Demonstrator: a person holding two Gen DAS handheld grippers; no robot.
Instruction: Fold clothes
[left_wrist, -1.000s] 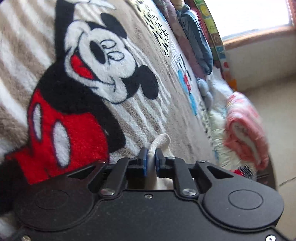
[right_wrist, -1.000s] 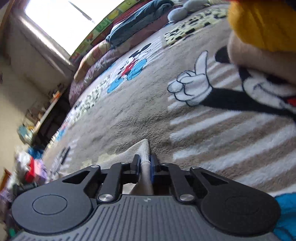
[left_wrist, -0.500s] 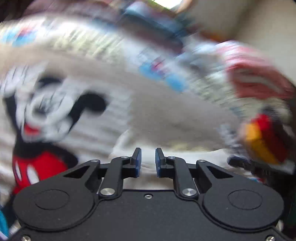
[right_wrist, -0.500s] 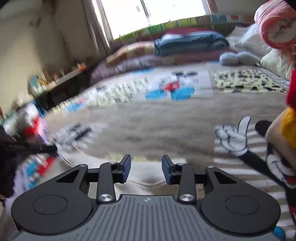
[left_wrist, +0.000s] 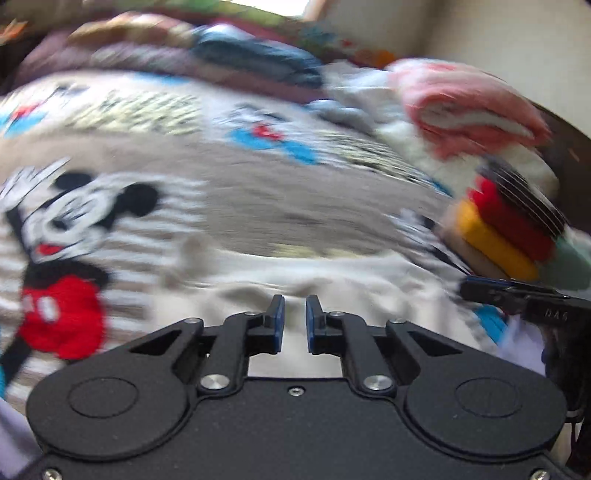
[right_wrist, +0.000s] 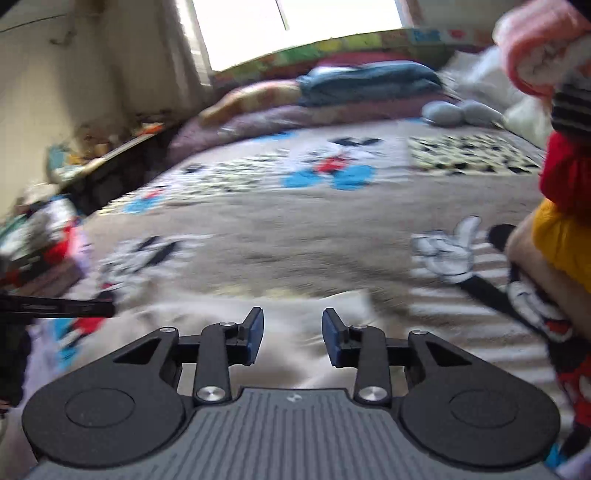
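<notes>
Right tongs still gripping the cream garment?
Apart. The right wrist view shows the right tongs open, with the cream garment lying loose on the blanket in the gap between the pads.

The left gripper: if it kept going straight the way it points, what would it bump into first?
Most likely the cream garment lying just past the open left gripper, on the Mickey Mouse blanket. The picture is motion-blurred, so depth is uncertain; it may skim over the cloth and meet the blanket instead.

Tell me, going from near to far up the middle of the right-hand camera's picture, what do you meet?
Right gripper → cream garment → Mickey blanket → blue folded bedding → window.
</notes>
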